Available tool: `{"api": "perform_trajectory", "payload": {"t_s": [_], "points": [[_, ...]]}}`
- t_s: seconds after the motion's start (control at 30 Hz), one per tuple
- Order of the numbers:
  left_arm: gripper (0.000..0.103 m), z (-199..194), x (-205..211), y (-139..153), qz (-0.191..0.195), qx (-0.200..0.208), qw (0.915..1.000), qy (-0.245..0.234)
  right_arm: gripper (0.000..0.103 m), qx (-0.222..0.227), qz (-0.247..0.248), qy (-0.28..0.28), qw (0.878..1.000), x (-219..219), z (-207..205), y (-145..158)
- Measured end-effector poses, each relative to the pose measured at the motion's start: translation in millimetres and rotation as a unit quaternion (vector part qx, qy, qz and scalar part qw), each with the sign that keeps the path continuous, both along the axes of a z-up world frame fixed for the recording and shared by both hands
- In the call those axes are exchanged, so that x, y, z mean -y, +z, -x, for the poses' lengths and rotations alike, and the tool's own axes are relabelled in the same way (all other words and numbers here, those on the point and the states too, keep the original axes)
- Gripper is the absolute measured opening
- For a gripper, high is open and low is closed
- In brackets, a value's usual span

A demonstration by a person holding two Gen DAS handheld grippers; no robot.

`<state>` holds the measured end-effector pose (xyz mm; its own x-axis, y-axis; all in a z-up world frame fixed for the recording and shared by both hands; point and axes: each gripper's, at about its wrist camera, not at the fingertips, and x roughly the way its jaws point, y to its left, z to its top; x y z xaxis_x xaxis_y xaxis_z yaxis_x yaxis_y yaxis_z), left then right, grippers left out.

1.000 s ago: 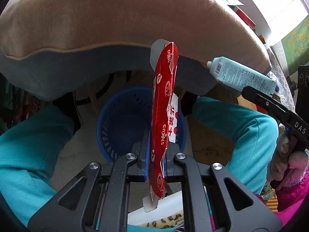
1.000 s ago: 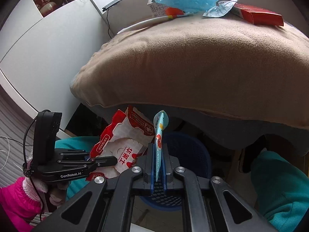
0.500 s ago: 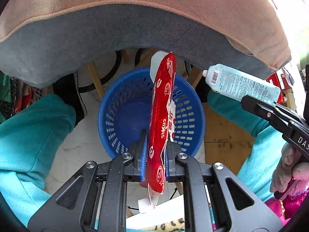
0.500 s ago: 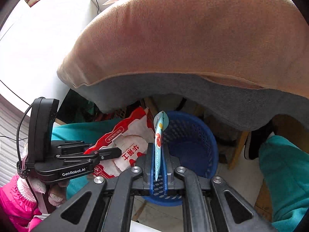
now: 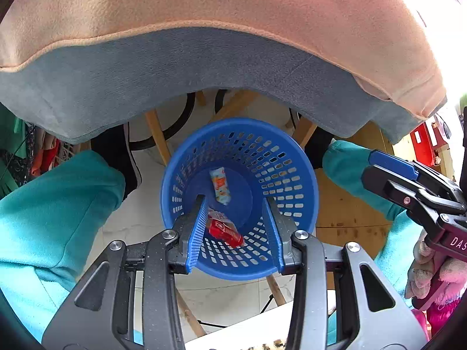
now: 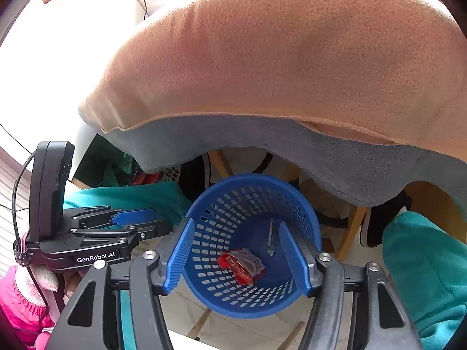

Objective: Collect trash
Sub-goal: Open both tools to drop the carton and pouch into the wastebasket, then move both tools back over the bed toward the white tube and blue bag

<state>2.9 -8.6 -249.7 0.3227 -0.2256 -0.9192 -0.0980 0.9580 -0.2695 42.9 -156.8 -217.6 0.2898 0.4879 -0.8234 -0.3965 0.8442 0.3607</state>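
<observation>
Your left tongs (image 5: 235, 227) point down over the round blue perforated plastic basket (image 5: 292, 157); the jaws are opening and nothing sits between the blue ribbed pads. Your right tongs (image 6: 238, 258) hang over the same basket, jaws also opening, likewise released with nothing gripped.

Inside the basket, the crumpled red and white snack wrapper (image 5: 224, 229) lies on the perforated wall near the bottom. In the right wrist view it sits low between the pads, clear of both. The slim pale-blue sachet (image 5: 220, 185) rests on the basket floor, just beyond the red wrapper and apart from it; the right wrist view shows it edge-on (image 6: 271, 234).

The basket stands on the pale tiled floor (image 5: 128, 218) between your knees in teal trousers (image 5: 52, 204), below the edge of a tan cushion with a grey underside (image 5: 204, 67).
</observation>
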Motion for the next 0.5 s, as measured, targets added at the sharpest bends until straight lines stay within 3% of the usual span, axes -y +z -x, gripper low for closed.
{"api": "perform_trajectory", "payload": {"t_s": [0.27,0.37,0.5], "points": [[0.039,-0.3,1.6,3.4,-0.002,0.004,1.0,-0.004,0.085,0.012,0.009,-0.026,1.0,12.8,-5.6,10.2],[0.052,-1.0,1.1,6.6,-0.003,0.011,0.9999,-0.006,0.086,0.015,0.01,-0.035,0.999,18.7,-8.9,16.9],[0.054,-3.6,0.4,15.1,-0.002,0.022,0.9997,-0.008,0.087,0.031,0.004,-0.048,0.998,32.3,-12.9,32.7]]}}
